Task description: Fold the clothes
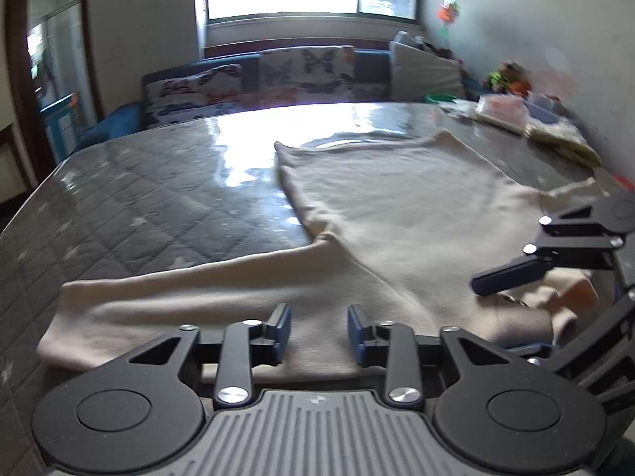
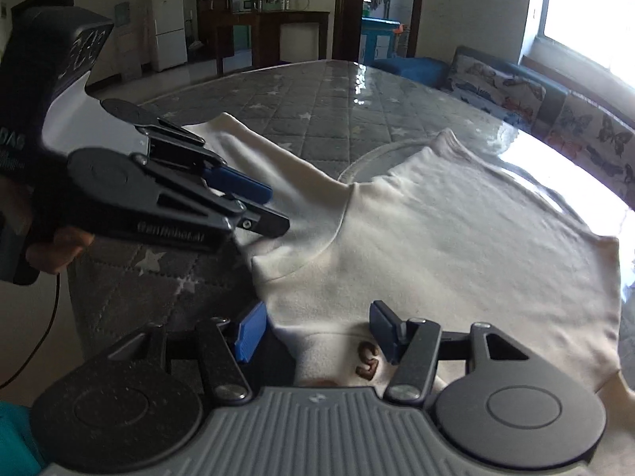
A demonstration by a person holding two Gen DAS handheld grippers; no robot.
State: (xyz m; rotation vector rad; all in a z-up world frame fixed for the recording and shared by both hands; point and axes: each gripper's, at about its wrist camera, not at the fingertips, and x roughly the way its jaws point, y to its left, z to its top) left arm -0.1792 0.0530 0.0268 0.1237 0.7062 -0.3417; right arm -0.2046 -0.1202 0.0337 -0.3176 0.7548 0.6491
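Observation:
A cream long-sleeved top [image 1: 397,214] lies flat on the grey quilted table [image 1: 139,198], one sleeve [image 1: 190,289] stretched out to the left. My left gripper [image 1: 319,333] is open, just above the shoulder end of that sleeve. My right gripper [image 2: 315,335] is open over the collar, where a brown letter label [image 2: 367,361] shows. The right gripper also shows at the right edge of the left wrist view [image 1: 512,273]. The left gripper shows in the right wrist view [image 2: 262,206], over the sleeve [image 2: 254,150].
Bags and small items [image 1: 516,115] crowd the table's far right corner. A butterfly-print sofa [image 1: 278,75] stands behind the table under a bright window. The right wrist view shows a white fridge [image 2: 168,25] and a dark cabinet [image 2: 274,20] across the room.

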